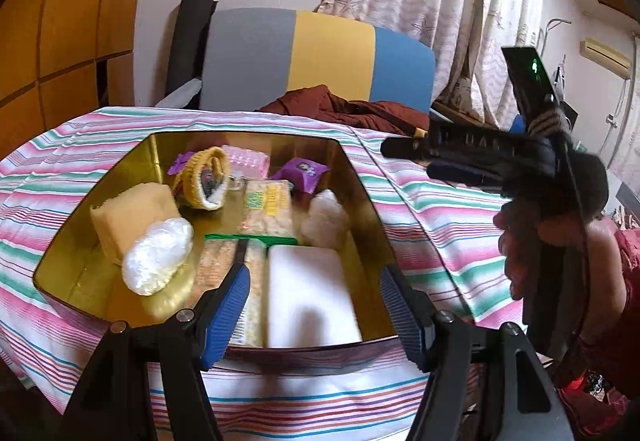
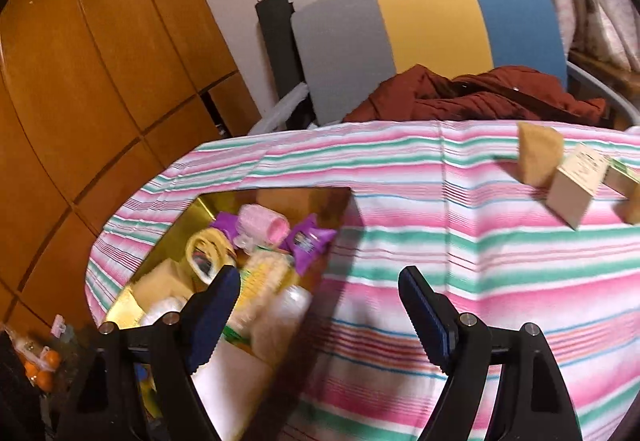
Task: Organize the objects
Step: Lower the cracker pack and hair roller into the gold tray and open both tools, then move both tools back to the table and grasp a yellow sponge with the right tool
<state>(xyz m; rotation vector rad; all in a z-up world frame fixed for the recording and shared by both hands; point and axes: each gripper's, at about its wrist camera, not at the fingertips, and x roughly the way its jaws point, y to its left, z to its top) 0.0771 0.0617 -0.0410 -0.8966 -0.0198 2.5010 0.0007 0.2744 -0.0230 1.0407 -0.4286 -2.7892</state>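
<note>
So at this point the gold box (image 2: 276, 197) sat at the lower left of the right wrist view, already stuffed with sponges, snack packs and a purple packet (image 2: 308, 239). Left gripper (image 1: 314, 305) hung over it, fingers spread, nothing between them. Right gripper (image 2: 320, 315) was spread too and empty, over bare striped cloth (image 2: 480, 249). At the upper right, a tan wedge (image 2: 540, 157) and small cartons (image 2: 576, 187) were loose. Looked like a between-items reach; next move probably needs swinging right and squaring up on one.
</note>
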